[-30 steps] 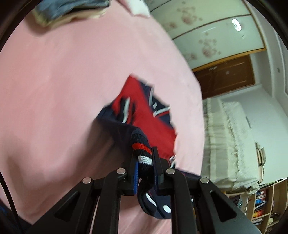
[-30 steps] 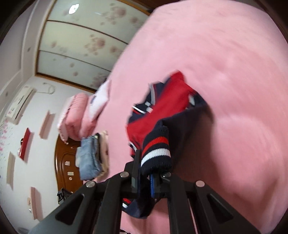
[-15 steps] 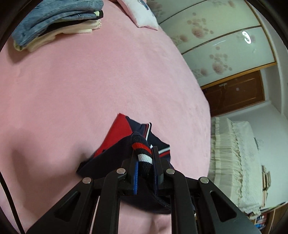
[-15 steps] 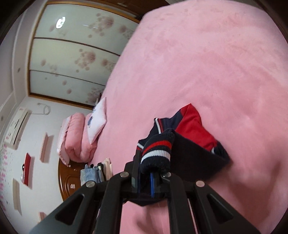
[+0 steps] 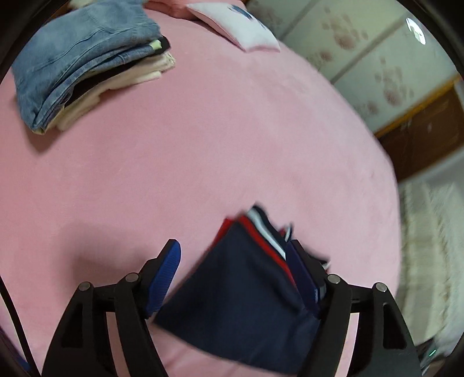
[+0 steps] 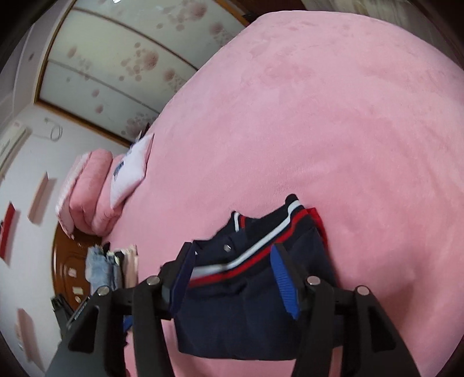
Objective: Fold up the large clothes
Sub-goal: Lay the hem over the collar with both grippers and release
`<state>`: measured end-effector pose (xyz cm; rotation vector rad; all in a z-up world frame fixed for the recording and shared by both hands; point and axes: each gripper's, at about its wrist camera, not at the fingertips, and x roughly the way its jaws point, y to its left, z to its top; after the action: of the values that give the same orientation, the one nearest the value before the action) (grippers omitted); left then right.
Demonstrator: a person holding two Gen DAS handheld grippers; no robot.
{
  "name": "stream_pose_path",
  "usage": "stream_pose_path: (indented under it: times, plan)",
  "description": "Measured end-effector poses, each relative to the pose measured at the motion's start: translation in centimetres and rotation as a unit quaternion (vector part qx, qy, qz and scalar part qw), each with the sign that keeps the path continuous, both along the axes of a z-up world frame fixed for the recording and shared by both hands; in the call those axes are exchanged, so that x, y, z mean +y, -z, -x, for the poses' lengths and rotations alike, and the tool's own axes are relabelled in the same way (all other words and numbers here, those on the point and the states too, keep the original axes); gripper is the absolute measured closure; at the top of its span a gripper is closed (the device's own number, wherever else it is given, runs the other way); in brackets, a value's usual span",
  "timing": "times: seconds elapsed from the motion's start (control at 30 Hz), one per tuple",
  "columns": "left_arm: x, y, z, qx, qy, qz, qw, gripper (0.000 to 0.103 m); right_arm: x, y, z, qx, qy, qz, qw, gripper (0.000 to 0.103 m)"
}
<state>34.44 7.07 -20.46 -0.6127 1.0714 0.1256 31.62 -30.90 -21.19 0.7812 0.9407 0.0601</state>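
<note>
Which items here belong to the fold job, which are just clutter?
In the job:
- navy and red garment, lying folded on the pink bed cover
- left claw, open
- right claw, open

Lying about:
- stack of folded clothes, jeans on top
- white pillow
- pink folded quilt

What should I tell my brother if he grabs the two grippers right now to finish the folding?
Left gripper: jaws open, holding nothing. Right gripper: jaws open, holding nothing.
The navy and red garment lies folded on the pink bed, between the open jaws of both grippers.
A folded pile, jeans on top, sits at the far end near the pillow.
Done: this fold is laid down and let go.
Left, probably: tidy or fold once more, then move it to the pile.
</note>
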Motion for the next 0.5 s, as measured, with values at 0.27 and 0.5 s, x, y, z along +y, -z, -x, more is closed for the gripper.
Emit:
stream_pose_path:
  times: [0.27, 0.5]
  plan:
    - [-6.7, 3.8, 3.6, 0.065, 0.182, -0.07, 0.9787, 0.03, 4.5, 3.0, 2.8, 0.055, -0.113, 0.046, 0.991, 0.05]
    - [-11.0, 7.4, 4.3, 0.107, 0.25, -0.184, 0.9447, 0.041, 8.5, 6.9, 3.5, 0.08, -0.175, 0.029, 0.981, 0.094]
